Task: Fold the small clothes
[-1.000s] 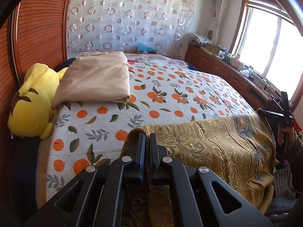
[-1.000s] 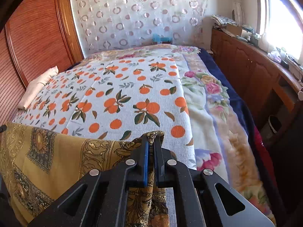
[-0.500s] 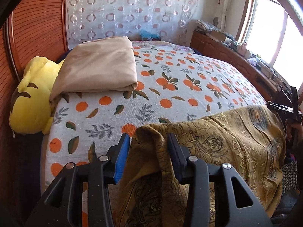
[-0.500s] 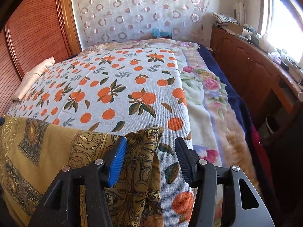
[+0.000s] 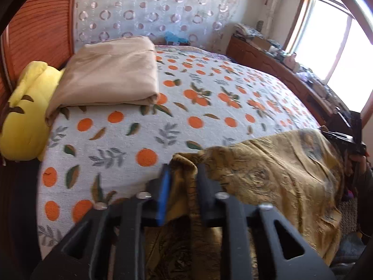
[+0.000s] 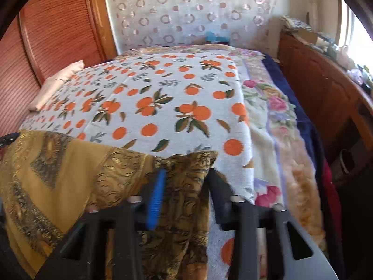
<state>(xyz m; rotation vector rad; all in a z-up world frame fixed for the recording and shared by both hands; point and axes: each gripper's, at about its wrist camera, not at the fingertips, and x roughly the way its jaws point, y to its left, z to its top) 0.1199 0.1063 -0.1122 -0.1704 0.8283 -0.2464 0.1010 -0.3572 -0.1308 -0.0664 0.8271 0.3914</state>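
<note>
Cloth of mustard gold with a dark paisley print (image 5: 275,172) is seen draped over the near edge of a bed, on an orange-patterned cover (image 5: 177,121), with one bunched corner standing up between the fingers of the left gripper (image 5: 183,175) and the opposite corner (image 6: 186,175) lying between the fingers of the right gripper (image 6: 186,177). In the left wrist view, the fabric is framed by a blue pad (image 5: 164,193) on one side and a black finger on the other; the jaws are closing and stand narrowly apart, and the pads cannot be seen pressing the fold. In the right wrist view, the jaws are likewise closing around the corner, with the blue pad (image 6: 156,200) at the cloth's edge and the black finger apart from it, against the cover. Both views are smeared by motion, so the exact contact is hard to make out, and the lower part of the cloth is hidden behind the gripper bodies. The right gripper (image 5: 349,137) is cut off at the left view's rim, with only part of a hand visible beside it. A folded beige blanket (image 5: 109,74) and a yellow plush toy (image 5: 23,112) are seen at the headboard end.
</note>
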